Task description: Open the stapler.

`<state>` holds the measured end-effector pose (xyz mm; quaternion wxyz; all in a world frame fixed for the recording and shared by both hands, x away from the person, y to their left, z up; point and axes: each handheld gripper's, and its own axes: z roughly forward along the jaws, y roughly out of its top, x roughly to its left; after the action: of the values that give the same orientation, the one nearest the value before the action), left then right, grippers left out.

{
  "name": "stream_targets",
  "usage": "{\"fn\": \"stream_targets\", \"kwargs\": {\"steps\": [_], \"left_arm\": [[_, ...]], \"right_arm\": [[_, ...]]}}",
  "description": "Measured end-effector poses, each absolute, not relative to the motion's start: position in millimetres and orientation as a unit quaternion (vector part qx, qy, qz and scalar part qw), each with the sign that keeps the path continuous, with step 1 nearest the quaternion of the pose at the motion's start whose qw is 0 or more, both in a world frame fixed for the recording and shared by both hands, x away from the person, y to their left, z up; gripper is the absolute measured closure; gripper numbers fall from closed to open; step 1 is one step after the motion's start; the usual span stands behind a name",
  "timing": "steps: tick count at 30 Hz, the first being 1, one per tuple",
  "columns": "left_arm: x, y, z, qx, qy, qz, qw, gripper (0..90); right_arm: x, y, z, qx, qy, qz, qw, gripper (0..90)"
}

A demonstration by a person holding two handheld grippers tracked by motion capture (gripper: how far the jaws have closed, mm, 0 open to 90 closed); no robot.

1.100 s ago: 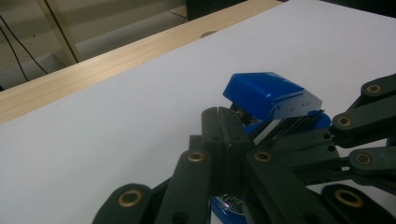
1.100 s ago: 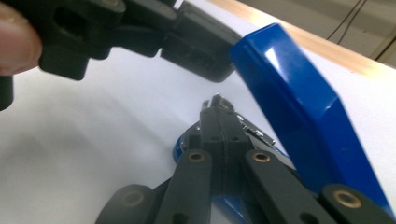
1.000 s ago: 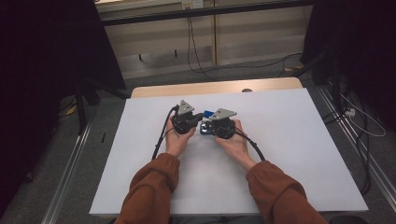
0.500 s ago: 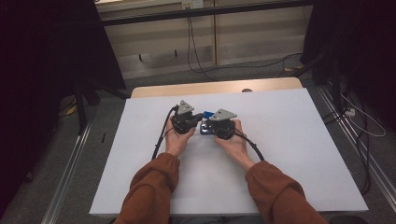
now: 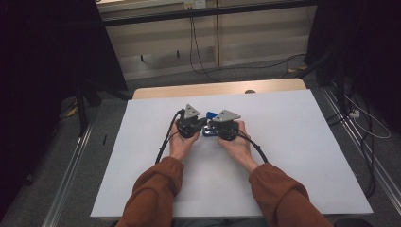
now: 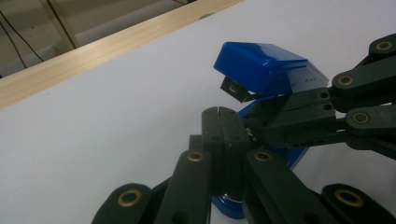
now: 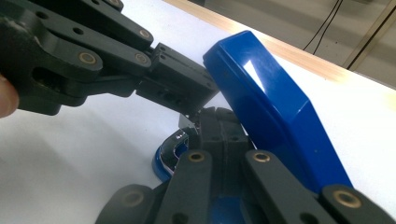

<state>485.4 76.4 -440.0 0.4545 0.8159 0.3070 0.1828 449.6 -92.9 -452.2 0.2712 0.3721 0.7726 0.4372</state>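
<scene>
A blue stapler (image 5: 211, 115) stands mid-table with its lid (image 6: 261, 63) tilted up and open. Both grippers meet at it, tip to tip. My left gripper (image 6: 219, 112) has its jaws pressed together in front of the stapler's base (image 6: 229, 207); in the right gripper view the left gripper (image 7: 187, 93) reaches in from the left. My right gripper (image 7: 217, 114) is also shut, just under the raised lid (image 7: 271, 112), by a chrome part (image 7: 170, 144). From the left gripper view the right gripper (image 6: 261, 126) enters from the right. Whether either pinches a stapler part is hidden.
The white table top (image 5: 293, 142) spreads widely around the hands. A wooden strip (image 5: 222, 88) runs along its far edge. Black cables (image 5: 163, 142) trail back from the grippers toward the person's brown sleeves (image 5: 156, 189). Metal rails and floor cables lie beyond the table's sides.
</scene>
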Motion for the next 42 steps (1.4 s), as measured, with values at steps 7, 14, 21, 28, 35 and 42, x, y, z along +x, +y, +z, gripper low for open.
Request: {"fn": "stream_targets", "kwargs": {"steps": [7,14,21,28,35,42], "left_arm": [[485.1,75.5,-440.7,0.819,0.301,0.180,0.455,90.0],[485.0,74.0,-441.5,0.818,0.301,0.183,0.456,90.0],[484.9,74.1,-441.3,0.818,0.299,0.184,0.455,90.0],[485.0,74.7,-441.2,0.817,0.301,0.181,0.457,90.0],[484.9,74.8,-441.3,0.816,0.301,0.183,0.458,90.0],[485.1,75.2,-441.9,0.817,0.300,0.182,0.457,90.0]], "right_arm": [[450.3,-94.5,-451.1,0.374,0.769,0.440,0.275,90.0],[450.7,-96.3,-449.5,0.376,0.766,0.441,0.279,90.0],[450.3,-95.7,-449.9,0.381,0.761,0.442,0.285,90.0],[450.2,-96.4,-448.9,0.385,0.756,0.441,0.291,90.0],[449.6,-98.4,-446.9,0.388,0.751,0.442,0.300,90.0],[447.7,-98.5,-447.1,0.391,0.745,0.445,0.309,90.0]]}}
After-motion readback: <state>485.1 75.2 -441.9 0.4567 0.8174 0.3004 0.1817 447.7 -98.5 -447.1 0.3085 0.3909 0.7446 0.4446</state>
